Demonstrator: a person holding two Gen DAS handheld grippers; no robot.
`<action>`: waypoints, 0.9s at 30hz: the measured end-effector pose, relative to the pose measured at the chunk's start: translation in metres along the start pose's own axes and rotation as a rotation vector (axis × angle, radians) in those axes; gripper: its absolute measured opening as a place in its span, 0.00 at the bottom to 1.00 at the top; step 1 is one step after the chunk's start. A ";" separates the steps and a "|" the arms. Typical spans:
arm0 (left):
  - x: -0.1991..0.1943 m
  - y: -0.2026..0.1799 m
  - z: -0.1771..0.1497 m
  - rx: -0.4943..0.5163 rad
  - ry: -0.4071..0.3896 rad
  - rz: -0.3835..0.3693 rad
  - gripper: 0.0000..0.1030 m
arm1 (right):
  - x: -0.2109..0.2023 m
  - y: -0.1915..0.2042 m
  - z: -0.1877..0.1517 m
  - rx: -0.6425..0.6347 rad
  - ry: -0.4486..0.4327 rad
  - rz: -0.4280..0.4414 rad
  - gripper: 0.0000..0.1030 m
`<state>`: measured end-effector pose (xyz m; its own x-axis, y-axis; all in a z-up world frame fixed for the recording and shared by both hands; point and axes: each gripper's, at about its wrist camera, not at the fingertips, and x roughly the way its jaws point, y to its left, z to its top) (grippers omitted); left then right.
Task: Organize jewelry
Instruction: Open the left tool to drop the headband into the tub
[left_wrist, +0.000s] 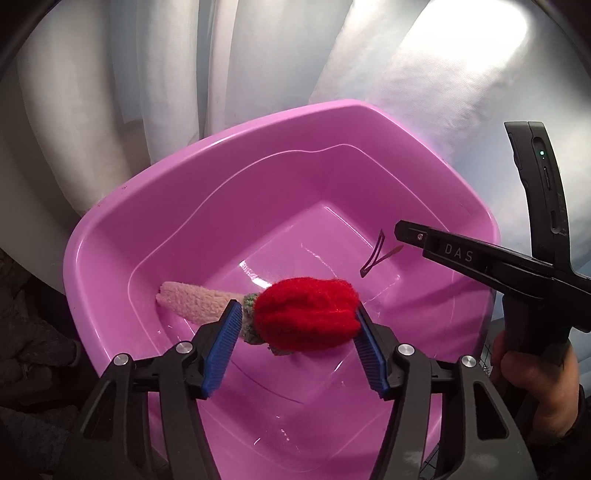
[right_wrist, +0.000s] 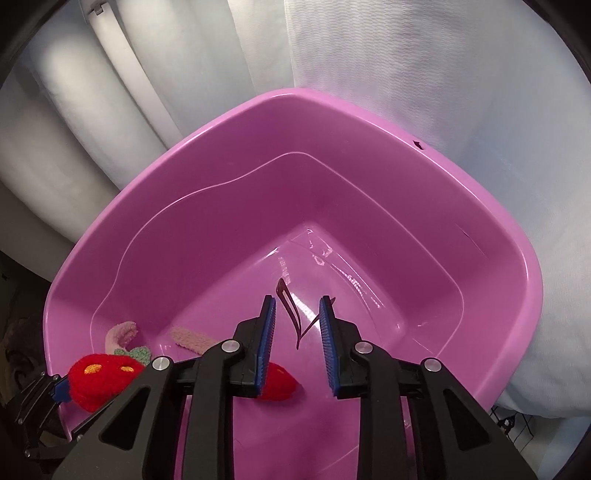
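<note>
Nearest to us are our own two tools, so we start there: the left gripper (left_wrist: 295, 325) has its blue-padded fingers (left_wrist: 221, 343) clamped on the red knitted strawberry clip (left_wrist: 306, 314), held low over the near part of the pink basin (left_wrist: 110, 236), while the right gripper (right_wrist: 297, 332) hangs with its fingers (right_wrist: 266, 343) apart, straddling the thin dark snap clip (right_wrist: 291, 314) without touching it as far as we can tell. That basin is the largest thing before us, glossy and smooth-walled, so small pieces will likely slide on its floor. Next in size, the strawberry clip is soft, light wool; we judge it squashes under the pads, so a grip across its plump middle, as now, should hold. A second red strawberry (right_wrist: 277, 380) lies on the basin floor behind the right tool's left finger. Smaller, a fuzzy pink clip (left_wrist: 192, 299) rests on the floor toward the left wall. Smallest is the snap clip, sprung open into a V: thin, stiff, slippery metal, lying flat, best pinched across its joined end, we think, and easily skated away
</note>
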<state>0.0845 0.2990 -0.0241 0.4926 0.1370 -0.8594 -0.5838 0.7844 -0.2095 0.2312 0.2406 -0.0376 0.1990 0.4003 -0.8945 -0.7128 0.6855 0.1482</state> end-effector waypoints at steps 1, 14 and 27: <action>-0.002 0.000 0.000 -0.004 -0.009 0.011 0.73 | 0.000 0.002 0.001 -0.008 -0.001 0.002 0.41; -0.031 0.003 -0.005 0.005 -0.083 0.055 0.84 | -0.011 -0.001 -0.003 -0.007 -0.036 0.000 0.53; -0.054 0.006 -0.018 0.039 -0.094 0.077 0.90 | -0.047 0.007 -0.016 -0.022 -0.083 -0.006 0.58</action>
<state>0.0422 0.2855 0.0129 0.5069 0.2527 -0.8241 -0.5977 0.7919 -0.1248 0.2063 0.2170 -0.0011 0.2582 0.4459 -0.8571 -0.7259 0.6749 0.1324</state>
